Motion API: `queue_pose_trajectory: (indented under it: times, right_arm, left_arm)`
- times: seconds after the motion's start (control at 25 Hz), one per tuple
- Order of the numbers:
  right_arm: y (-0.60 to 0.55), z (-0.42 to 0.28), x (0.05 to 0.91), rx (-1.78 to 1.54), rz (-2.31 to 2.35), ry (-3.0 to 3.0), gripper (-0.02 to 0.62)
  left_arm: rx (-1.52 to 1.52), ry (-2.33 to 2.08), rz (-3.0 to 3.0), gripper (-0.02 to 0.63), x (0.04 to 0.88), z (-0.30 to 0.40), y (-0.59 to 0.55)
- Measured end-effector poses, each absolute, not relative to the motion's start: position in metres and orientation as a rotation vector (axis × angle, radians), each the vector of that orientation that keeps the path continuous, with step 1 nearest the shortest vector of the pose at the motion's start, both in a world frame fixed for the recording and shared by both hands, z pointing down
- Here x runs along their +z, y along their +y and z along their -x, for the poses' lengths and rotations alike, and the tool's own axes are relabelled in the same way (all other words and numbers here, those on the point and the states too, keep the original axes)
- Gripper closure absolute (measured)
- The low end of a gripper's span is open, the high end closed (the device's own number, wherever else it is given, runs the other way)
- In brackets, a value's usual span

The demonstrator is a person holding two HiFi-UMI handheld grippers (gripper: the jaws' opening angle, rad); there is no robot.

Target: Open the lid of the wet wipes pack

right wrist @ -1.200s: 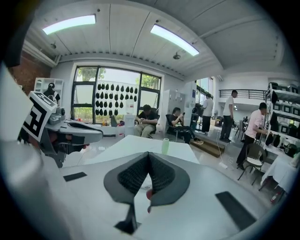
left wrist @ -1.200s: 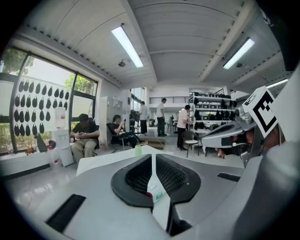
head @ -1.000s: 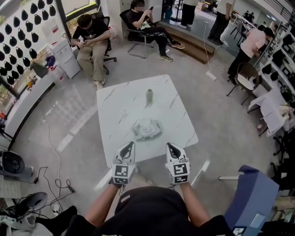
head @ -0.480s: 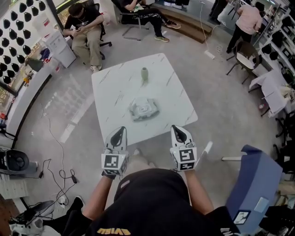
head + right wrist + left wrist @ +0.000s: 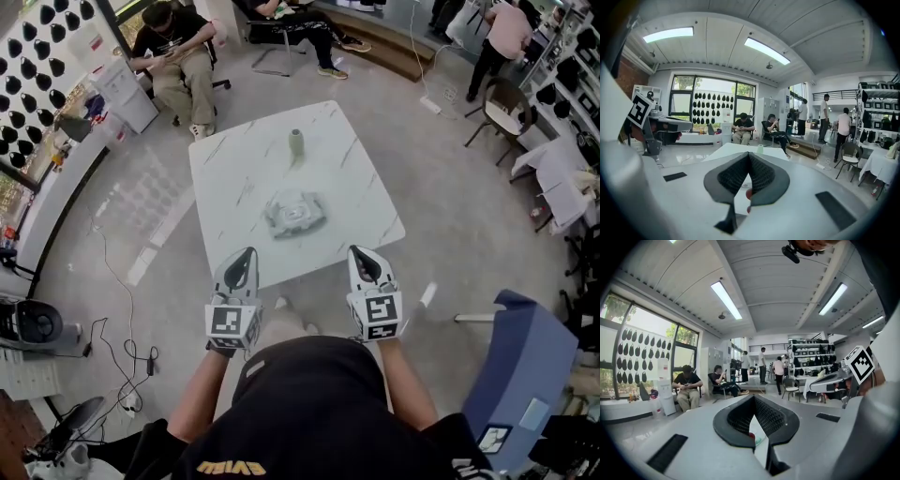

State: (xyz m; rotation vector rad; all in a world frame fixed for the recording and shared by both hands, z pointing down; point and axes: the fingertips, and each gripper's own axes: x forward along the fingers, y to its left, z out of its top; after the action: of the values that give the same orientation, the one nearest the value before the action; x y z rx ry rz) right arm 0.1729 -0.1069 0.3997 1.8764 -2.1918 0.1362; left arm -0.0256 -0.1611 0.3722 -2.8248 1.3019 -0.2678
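The wet wipes pack (image 5: 296,214) lies flat near the middle of the white marble table (image 5: 225,187), its lid down. My left gripper (image 5: 247,253) and right gripper (image 5: 361,251) hover side by side over the table's near edge, well short of the pack, and touch nothing. Both are shut with nothing between the jaws. In the left gripper view the left gripper (image 5: 753,399) has its jaws pressed together, and only a sliver of table shows past them. The right gripper view shows the right gripper (image 5: 748,154) equally closed, pointing across the table (image 5: 736,149).
A small pale green bottle (image 5: 296,143) stands upright at the table's far side, also seen as the bottle (image 5: 760,148). Two seated people (image 5: 178,52) are beyond the table. A blue chair (image 5: 516,375) is at my right, and cables (image 5: 122,319) lie on the floor at the left.
Both grippers have lifted slightly at the table's near edge and stay shut. The head view has shifted. The pack and bottle have not moved.
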Motion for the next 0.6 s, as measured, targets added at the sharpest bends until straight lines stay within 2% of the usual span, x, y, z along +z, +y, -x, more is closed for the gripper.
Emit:
queue_pose_trajectory:
  times: [0.6]
  right_arm:
    - [-0.0989, -0.1645, 0.3987, 0.147, -1.853, -2.214, 0.594]
  left_arm:
    - [-0.258, 1.292, 2.844, 0.589, 0.3684, 0.0218, -0.1549]
